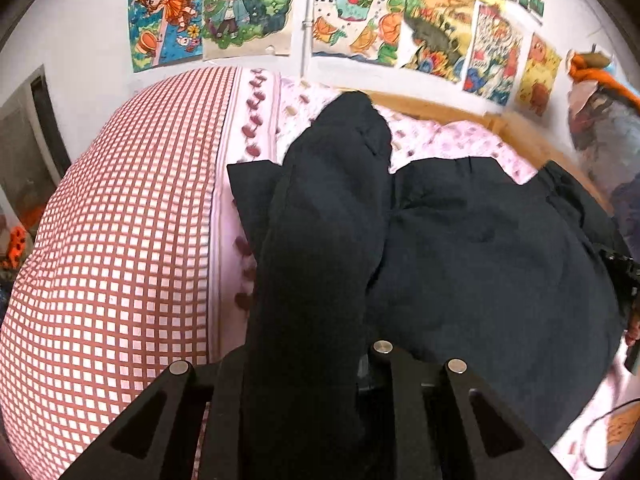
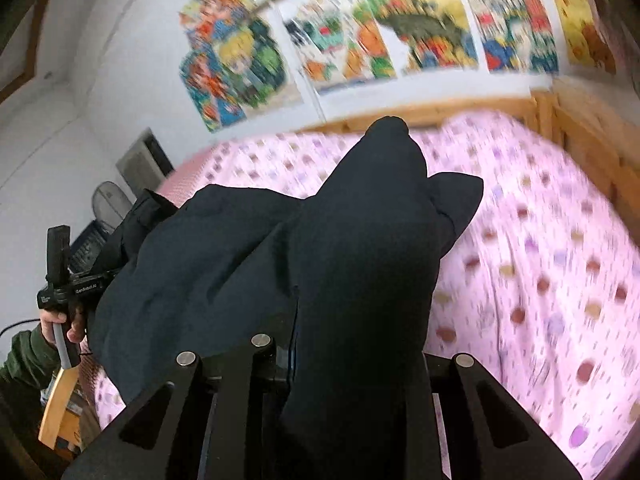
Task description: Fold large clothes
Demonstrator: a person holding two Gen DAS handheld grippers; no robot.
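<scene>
A large dark navy garment (image 1: 472, 248) lies on the pink dotted bed sheet (image 1: 460, 136). In the left wrist view a long fold of it (image 1: 316, 240) drapes over my left gripper (image 1: 308, 380), which is shut on it. In the right wrist view the same garment (image 2: 200, 280) rises in a fold (image 2: 368, 260) over my right gripper (image 2: 352, 380), which is shut on the cloth. The fingertips of both grippers are hidden under the fabric. My left gripper's body (image 2: 60, 280) shows at the left of the right wrist view, held in a hand.
A red-and-white checked quilt (image 1: 120, 240) lies at the left of the bed. A wooden bed frame (image 2: 580, 128) runs along the far and right sides. Colourful drawings (image 1: 360, 20) hang on the white wall. A wooden chair (image 2: 60, 400) stands by the bed.
</scene>
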